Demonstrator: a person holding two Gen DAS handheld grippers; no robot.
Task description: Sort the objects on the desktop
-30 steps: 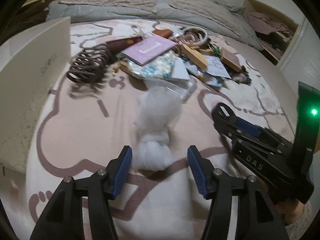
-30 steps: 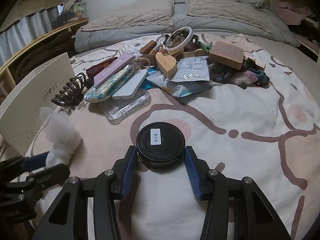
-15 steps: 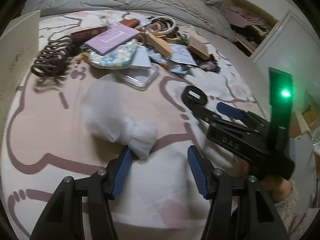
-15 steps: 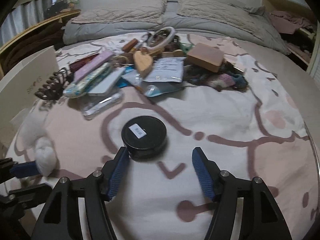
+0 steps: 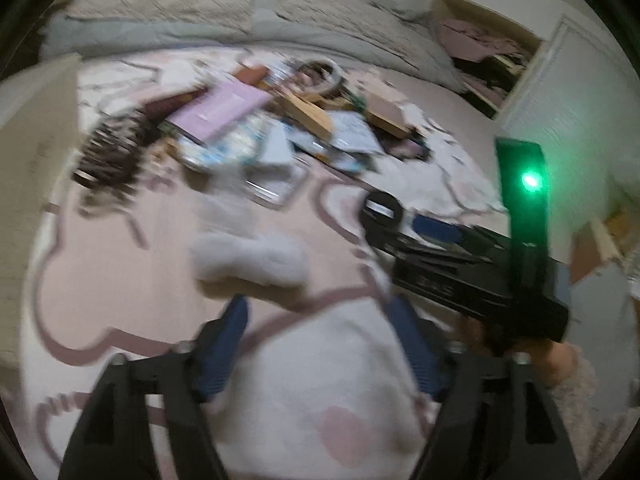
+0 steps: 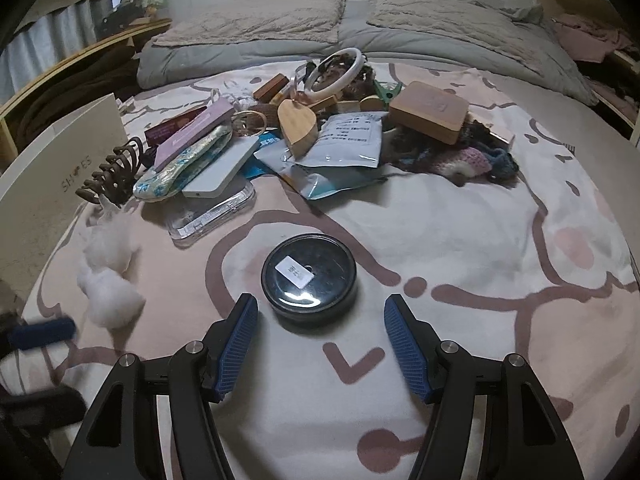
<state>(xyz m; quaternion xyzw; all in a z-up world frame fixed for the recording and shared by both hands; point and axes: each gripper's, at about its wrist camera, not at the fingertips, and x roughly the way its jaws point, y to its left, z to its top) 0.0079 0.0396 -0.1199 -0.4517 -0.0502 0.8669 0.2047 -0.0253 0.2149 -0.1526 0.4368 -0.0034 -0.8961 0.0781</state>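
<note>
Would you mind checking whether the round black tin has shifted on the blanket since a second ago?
Cannot tell: the round black tin looks nearer the clear plastic case, but the camera itself shifted.

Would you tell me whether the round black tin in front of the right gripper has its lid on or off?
On. The round black tin lies flat on the blanket, its glossy labelled lid covering the top.
</note>
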